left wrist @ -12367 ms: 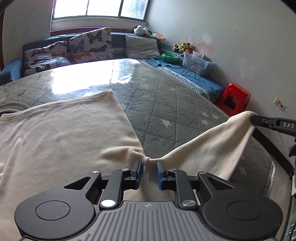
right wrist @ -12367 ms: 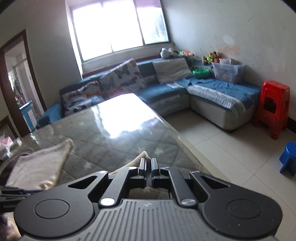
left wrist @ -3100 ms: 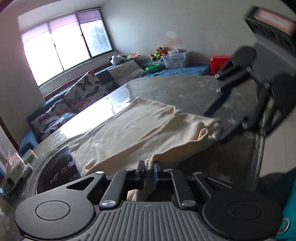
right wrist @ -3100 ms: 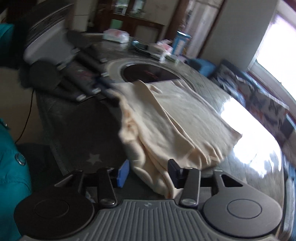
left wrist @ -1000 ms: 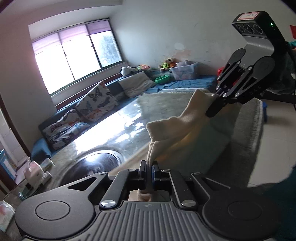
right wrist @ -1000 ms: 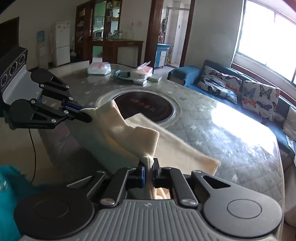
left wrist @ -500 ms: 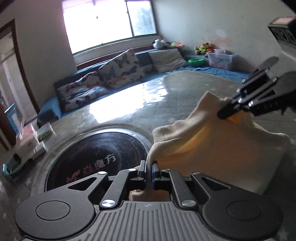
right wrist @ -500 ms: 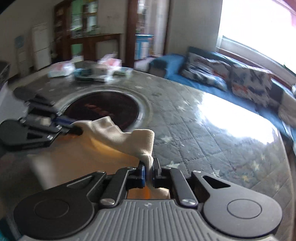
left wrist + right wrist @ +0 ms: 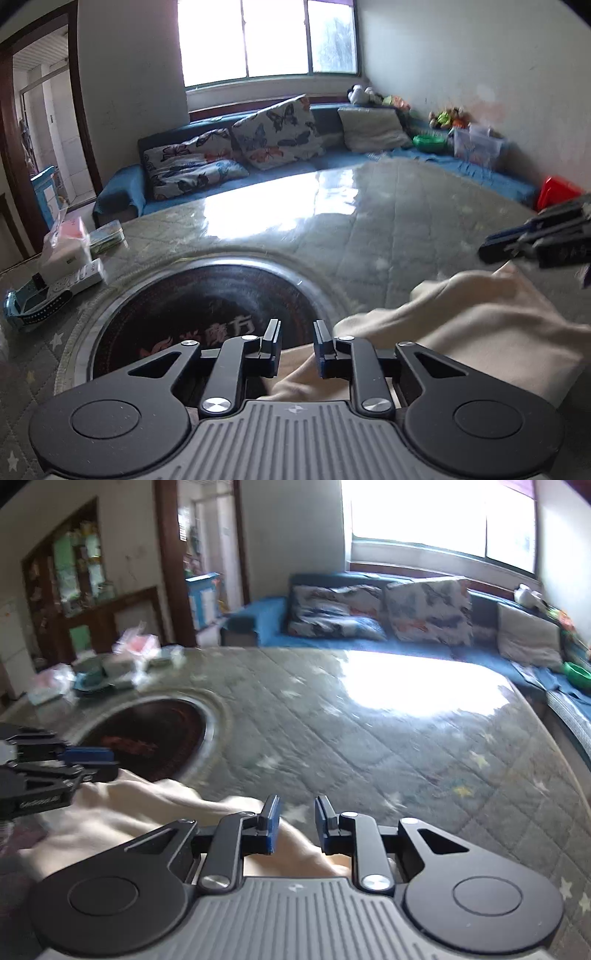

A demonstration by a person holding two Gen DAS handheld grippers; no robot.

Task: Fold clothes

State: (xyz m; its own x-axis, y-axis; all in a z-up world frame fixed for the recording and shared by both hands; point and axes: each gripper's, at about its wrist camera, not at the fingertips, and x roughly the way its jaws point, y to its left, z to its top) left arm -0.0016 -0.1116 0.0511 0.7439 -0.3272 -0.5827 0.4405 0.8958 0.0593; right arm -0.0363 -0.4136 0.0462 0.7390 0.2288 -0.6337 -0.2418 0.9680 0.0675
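Released since before, soft cream cloth bunched on quilted table; left gripper and right gripper parted, empty.

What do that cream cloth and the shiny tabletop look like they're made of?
The cream cloth looks like soft, matte knit or fleece: it slumps in rounded folds with no shine. The tabletop seems to be a quilted, star-printed fabric under a clear glossy sheet, glass or plastic, since it mirrors the window glare.

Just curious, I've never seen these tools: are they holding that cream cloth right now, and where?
Nothing is held. The left hand-held gripper and right hand-held gripper are both open above the cream cloth.
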